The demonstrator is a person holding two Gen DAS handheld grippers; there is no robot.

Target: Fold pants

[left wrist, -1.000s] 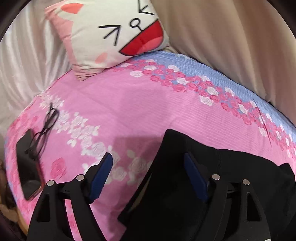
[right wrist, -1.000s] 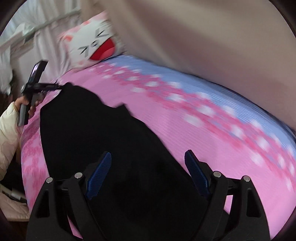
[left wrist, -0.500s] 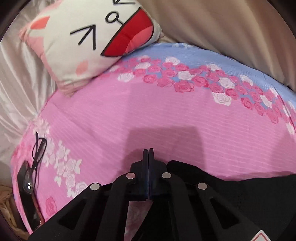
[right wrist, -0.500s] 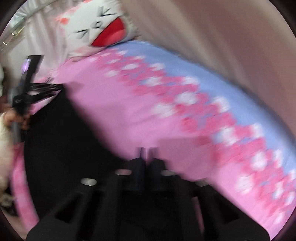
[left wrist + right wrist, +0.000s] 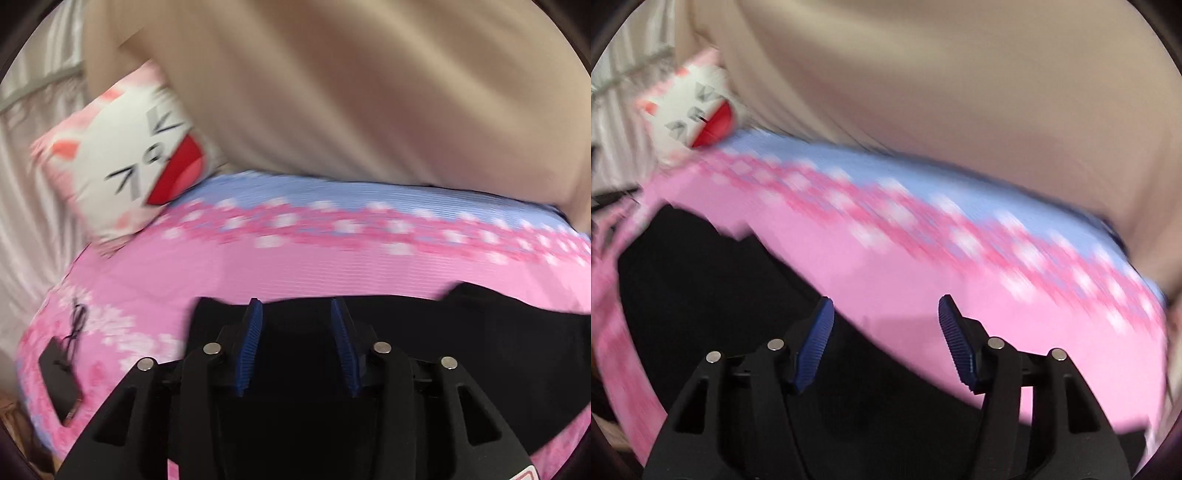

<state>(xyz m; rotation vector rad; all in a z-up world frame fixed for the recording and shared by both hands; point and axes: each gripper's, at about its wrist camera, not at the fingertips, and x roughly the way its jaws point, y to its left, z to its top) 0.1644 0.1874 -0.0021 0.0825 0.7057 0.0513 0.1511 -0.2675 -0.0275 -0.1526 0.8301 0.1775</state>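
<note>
Pants (image 5: 424,350) lie under both open, empty grippers, left gripper (image 5: 296,328) and right gripper (image 5: 885,325); flatten the edge between fingers before regripping.

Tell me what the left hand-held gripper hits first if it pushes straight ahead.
Likely the black pants, lying right under the open left hand-held gripper. Past their edge comes pink bedsheet. Blur leaves depth uncertain.

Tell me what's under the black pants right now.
The black pants lie on the pink flowered bedsheet, which shows all around them. Whatever sits beneath the cloth itself is covered. Both the left gripper and the right gripper are open above them.
</note>
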